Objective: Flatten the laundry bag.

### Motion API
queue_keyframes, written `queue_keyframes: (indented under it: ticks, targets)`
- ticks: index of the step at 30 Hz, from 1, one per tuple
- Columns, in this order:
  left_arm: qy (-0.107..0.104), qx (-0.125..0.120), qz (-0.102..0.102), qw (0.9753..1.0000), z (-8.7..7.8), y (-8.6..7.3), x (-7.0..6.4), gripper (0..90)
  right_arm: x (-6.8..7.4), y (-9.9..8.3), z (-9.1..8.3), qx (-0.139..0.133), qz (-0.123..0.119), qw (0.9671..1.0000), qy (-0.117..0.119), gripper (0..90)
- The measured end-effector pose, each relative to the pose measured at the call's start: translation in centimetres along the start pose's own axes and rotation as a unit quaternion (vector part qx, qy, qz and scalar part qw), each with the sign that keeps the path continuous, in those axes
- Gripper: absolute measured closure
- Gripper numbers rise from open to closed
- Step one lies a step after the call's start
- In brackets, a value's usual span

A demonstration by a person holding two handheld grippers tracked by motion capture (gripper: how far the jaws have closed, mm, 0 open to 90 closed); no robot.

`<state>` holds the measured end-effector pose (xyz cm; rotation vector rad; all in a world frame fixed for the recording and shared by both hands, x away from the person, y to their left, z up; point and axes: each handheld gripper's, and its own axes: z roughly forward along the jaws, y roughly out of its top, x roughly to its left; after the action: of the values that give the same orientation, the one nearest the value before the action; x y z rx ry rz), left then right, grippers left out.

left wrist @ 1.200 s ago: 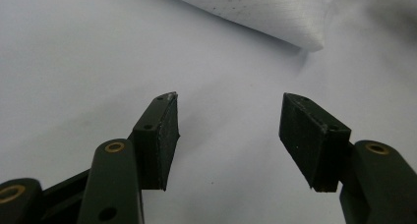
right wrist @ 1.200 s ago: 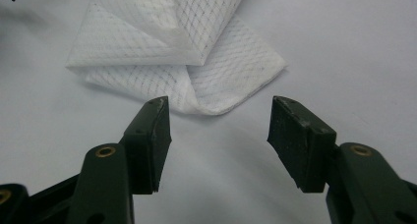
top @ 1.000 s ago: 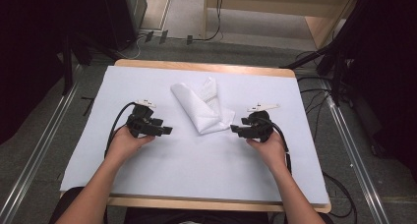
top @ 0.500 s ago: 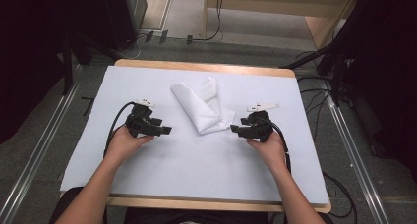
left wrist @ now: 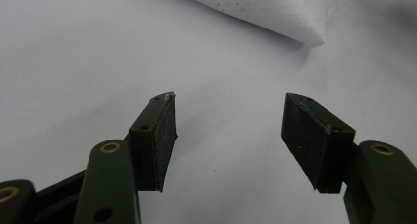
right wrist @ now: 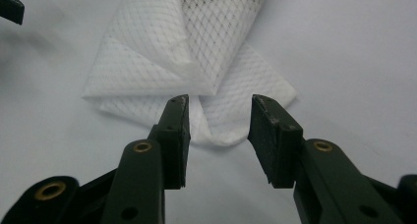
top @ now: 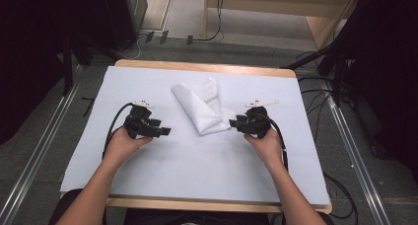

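White sheet (top: 197, 161), folded mesh cloth (top: 199, 109)

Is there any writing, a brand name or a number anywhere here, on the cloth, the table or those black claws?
None can be read. The white mesh cloth shows just its net pattern, the white table cover is plain, and the left claw and right claw bear only screw holes and brass rivets, no lettering.

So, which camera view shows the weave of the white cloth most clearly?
The right gripper view: the folded white mesh cloth lies just past the open right gripper, its net pattern sharp. The high view shows the whole cloth but no weave. The left gripper view catches one blurred corner.
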<state>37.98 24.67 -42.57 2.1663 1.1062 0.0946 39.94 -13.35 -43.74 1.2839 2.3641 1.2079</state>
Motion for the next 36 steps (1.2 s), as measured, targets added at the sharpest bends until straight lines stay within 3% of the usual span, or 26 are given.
queue_keyframes:
  ticks: [7,13,24,28,36]
  targets:
    - [0.004,-0.002,-0.005,1.0,-0.5,-0.4,0.2,38.8,0.3,1.7,2.0,0.016,-0.01,0.9998,-0.003,67.4]
    - [0.007,-0.001,-0.006,1.0,-0.6,-0.6,0.2,38.8,-0.7,3.0,3.9,0.024,0.006,0.9997,-0.002,65.8]
    - [0.019,-0.018,0.003,0.9996,-1.3,-1.0,-0.2,39.8,-1.1,4.0,5.5,0.029,0.005,0.9996,0.001,60.9]
    - [0.021,-0.015,-0.003,0.9997,-1.4,-1.3,-0.1,39.7,-1.0,4.1,6.4,0.033,0.005,0.9994,0.001,56.8]
    - [0.026,-0.015,-0.016,0.9994,-1.9,-1.9,0.3,39.4,-0.5,3.7,8.6,0.055,-0.007,0.9985,-0.003,61.4]
